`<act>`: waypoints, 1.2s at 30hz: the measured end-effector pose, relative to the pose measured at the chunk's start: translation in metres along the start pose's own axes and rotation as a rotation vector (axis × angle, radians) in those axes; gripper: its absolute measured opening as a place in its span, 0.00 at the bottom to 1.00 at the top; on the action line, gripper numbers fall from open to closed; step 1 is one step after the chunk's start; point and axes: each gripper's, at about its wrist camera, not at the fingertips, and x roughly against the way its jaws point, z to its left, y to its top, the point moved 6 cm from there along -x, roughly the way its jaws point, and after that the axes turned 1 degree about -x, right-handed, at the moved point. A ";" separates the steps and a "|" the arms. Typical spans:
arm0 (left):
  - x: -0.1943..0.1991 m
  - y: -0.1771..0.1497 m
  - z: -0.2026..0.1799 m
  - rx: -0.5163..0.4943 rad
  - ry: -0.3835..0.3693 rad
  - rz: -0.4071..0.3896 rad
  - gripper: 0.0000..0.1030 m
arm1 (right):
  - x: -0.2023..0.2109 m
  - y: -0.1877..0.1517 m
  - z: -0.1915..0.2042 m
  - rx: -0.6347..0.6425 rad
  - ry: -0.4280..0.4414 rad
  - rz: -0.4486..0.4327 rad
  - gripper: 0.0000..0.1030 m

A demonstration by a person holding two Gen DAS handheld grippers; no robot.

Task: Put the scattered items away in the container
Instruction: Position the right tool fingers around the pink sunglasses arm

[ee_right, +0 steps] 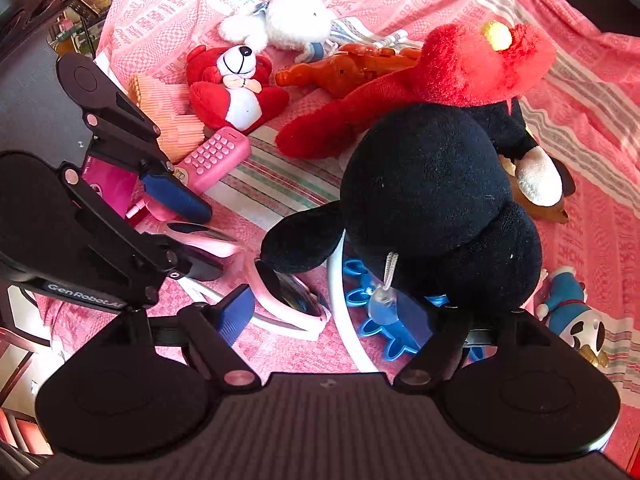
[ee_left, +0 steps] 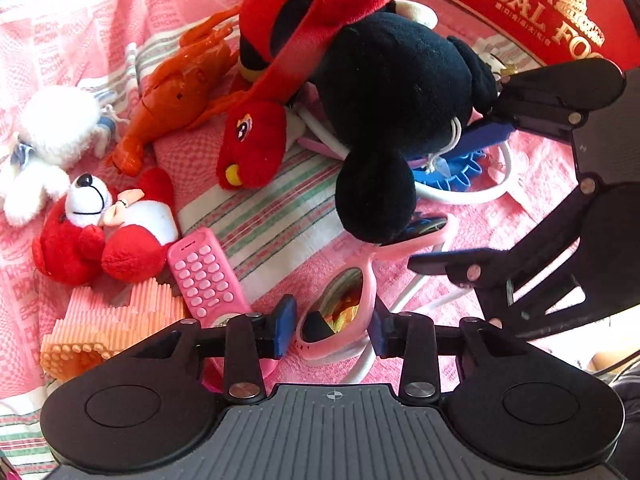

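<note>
While pink sunglasses (ee_left: 340,320) sit between them, left claw (ee_left: 331,330) fingers gape.

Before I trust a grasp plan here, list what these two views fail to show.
- Red container: left wrist view, cut off by the top edge; its opening is unseen.
- Black plush's face: turned away in both views.
- Right gripper's right finger: right wrist view, hidden behind the plush.
- Blue toy: largely covered by the plush and the white hoop.
- Pink sunglasses: whether the left gripper's pads touch them is unclear.
</note>
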 end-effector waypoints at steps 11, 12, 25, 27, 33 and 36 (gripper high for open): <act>0.000 0.000 -0.009 0.023 -0.032 -0.005 0.44 | 0.005 -0.028 -0.043 -0.013 -0.013 0.107 0.75; -0.001 0.002 -0.008 0.033 -0.034 -0.006 0.44 | 0.006 -0.030 -0.044 -0.017 -0.015 0.111 0.75; 0.004 0.004 -0.022 0.065 0.009 -0.019 0.61 | 0.026 -0.037 -0.060 -0.080 -0.043 0.096 0.76; 0.005 0.001 -0.024 0.083 0.005 -0.016 0.61 | 0.029 -0.041 -0.060 -0.093 -0.041 0.104 0.75; 0.009 -0.005 -0.026 0.136 0.003 -0.008 0.66 | 0.034 -0.047 -0.065 -0.173 -0.028 0.113 0.72; 0.010 -0.010 -0.031 0.157 -0.008 -0.001 0.67 | 0.035 -0.052 -0.065 -0.234 0.000 0.129 0.65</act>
